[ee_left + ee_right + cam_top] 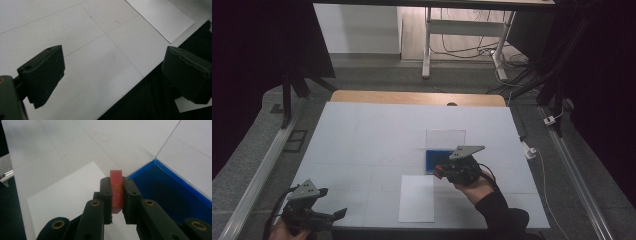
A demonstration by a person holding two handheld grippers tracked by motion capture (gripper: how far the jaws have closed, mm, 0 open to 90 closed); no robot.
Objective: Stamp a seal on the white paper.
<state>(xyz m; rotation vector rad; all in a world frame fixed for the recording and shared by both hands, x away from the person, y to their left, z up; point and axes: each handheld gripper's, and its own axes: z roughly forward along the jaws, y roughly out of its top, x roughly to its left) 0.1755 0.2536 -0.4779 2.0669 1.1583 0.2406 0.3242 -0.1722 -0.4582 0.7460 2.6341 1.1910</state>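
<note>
The right gripper view is showing what the high view is too coarse to resolve: the right gripper is clamping a small flat red block between its jaws, which are closed tight against its two broad faces. The block is standing on edge, its long axis running along the jaws and pointing away from the hand, with its far end sticking out past the jaw tips. It is hovering over the gap between the white sheet of paper and the blue tray, just beside the tray's near corner. In the high view the right gripper is sitting at the tray's front edge, while the left gripper is resting well apart from the tray, near the table's front edge. The left gripper view is showing the left jaws spread wide, holding nothing.
</note>
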